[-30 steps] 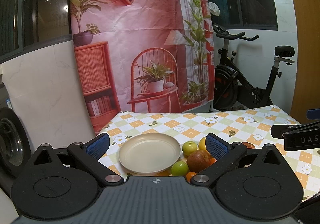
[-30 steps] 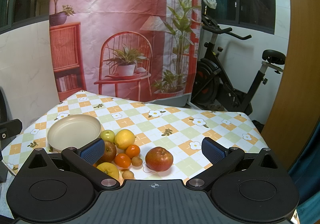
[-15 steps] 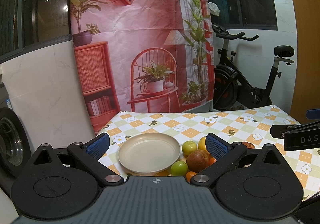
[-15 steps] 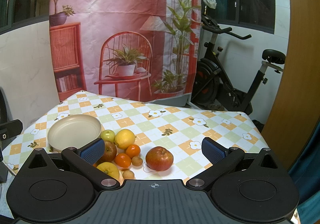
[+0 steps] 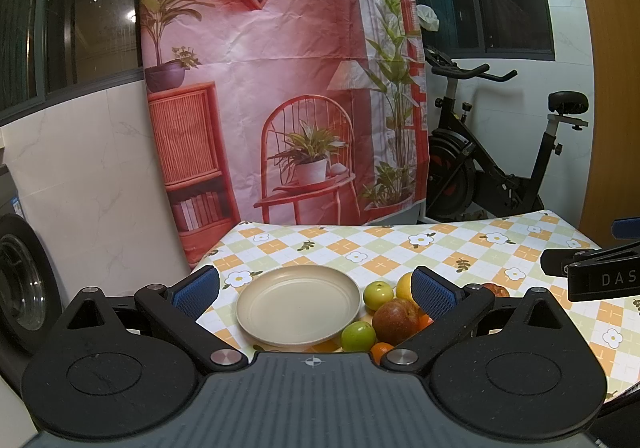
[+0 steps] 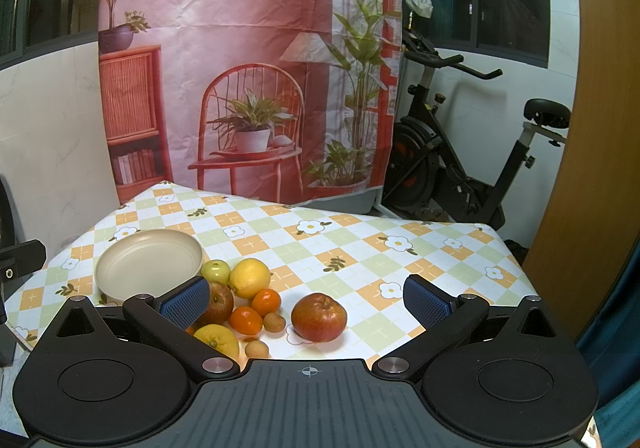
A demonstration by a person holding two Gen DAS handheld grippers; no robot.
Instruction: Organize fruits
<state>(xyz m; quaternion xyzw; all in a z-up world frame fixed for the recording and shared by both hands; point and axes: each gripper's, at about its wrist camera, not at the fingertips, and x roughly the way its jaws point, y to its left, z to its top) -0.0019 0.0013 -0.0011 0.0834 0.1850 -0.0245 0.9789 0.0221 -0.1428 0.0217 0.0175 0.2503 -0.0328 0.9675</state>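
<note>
Beside the plate, loose fruit, both jaws apart.

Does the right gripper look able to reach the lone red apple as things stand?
Probably yes. The right gripper is open, and the red apple lies apart from the other fruit, straight ahead between its fingers with nothing in between.

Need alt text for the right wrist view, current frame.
Open right gripper hovers over a checkered tablecloth, a lone red apple between its fingers. Left of it, more fruit clusters beside an empty beige plate.
</note>
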